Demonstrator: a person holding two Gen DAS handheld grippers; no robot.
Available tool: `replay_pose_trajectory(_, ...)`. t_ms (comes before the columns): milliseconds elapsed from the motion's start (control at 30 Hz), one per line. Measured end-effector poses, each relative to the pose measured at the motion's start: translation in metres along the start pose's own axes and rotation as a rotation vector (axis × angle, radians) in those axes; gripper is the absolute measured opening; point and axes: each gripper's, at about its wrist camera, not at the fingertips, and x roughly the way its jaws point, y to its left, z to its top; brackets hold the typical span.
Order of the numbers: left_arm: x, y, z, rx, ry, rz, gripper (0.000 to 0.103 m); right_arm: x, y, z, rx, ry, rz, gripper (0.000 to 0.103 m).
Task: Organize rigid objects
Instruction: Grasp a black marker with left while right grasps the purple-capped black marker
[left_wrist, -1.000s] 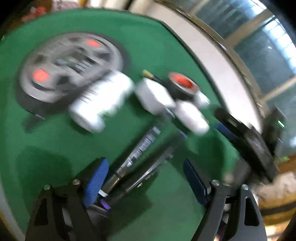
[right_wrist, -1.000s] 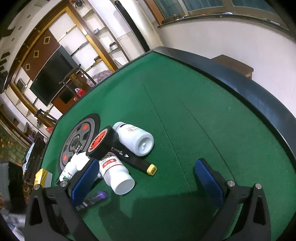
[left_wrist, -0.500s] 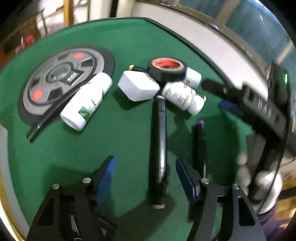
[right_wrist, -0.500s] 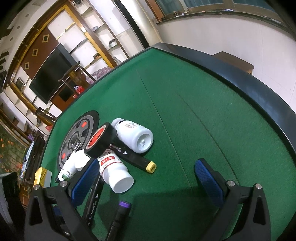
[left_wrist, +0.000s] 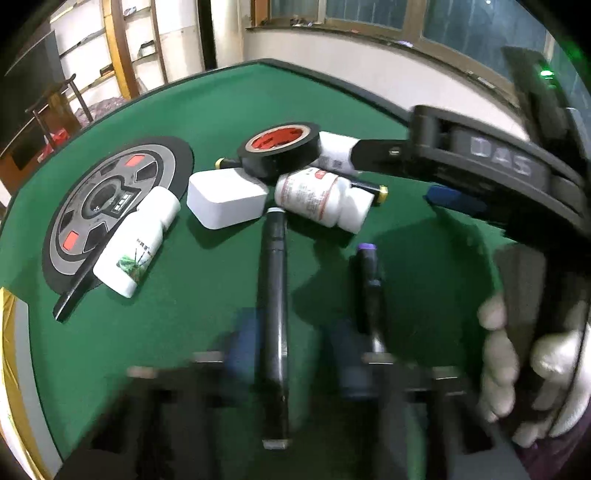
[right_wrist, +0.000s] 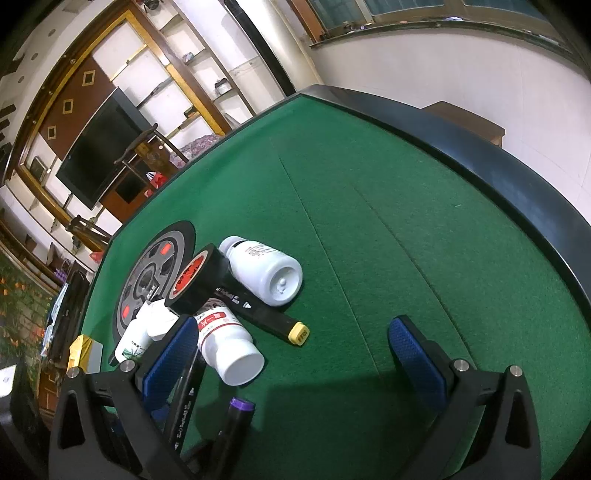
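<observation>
On the green worktop (right_wrist: 424, 206), the left gripper (left_wrist: 286, 354) straddles a black marker (left_wrist: 274, 295) with blurred fingers not yet closed, apparently to lift it, while the right gripper (right_wrist: 291, 354) hovers wide open, empty, beside the cluttered bottles.

A green felt table (right_wrist: 406, 206) with a dark padded rim carries a round wheel-print mat (left_wrist: 110, 206) and a close cluster of things. A white bottle (left_wrist: 138, 242) lies partly on the mat over a thin black stick (left_wrist: 74, 295), with a white box (left_wrist: 225, 201) just beside it; a red-cored black tape roll (left_wrist: 280, 147) leans on a yellow-capped marker (right_wrist: 258, 314), between a labelled bottle (right_wrist: 225, 339) and another white bottle (right_wrist: 267, 271), both on their sides. Nearer the cameras a black marker (left_wrist: 275, 306) and a purple-capped marker (left_wrist: 367, 284) lie side by side, apart.
</observation>
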Motion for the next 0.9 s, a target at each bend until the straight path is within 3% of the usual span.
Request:
replay_pose_trajectory(67,0.002,-0.003,-0.004,-0.045,-0.001,-0.064,0.015,0.0,0.0,0.0,-0.002,0.0,-0.002,0.103)
replay_pose_trajectory(267,-0.02,-0.007,-0.015,-0.097,-0.062,-0.142,0.015,0.0,0.0,0.001,-0.008,-0.002,-0.008,0.103)
replay_pose_trajectory(467,-0.077,0.008,-0.037,-0.183,-0.169,-0.234,0.015,-0.001,-0.001,0.001,-0.009,-0.004,-0.009,0.103)
replay_pose_trajectory(567,-0.113,0.018,-0.063,-0.236,-0.238,-0.262,0.015,-0.003,-0.002,0.0,-0.004,-0.007,-0.008,0.103)
replay_pose_trajectory(733,-0.154,0.064,-0.092,-0.32,-0.327,-0.238,0.015,-0.019,0.001,-0.013,0.021,0.069,0.065,0.103)
replay_pose_trajectory(900,-0.173,0.113,-0.124,-0.427,-0.378,-0.183,0.015,-0.032,0.05,-0.048,-0.205,0.125,-0.02,0.102)
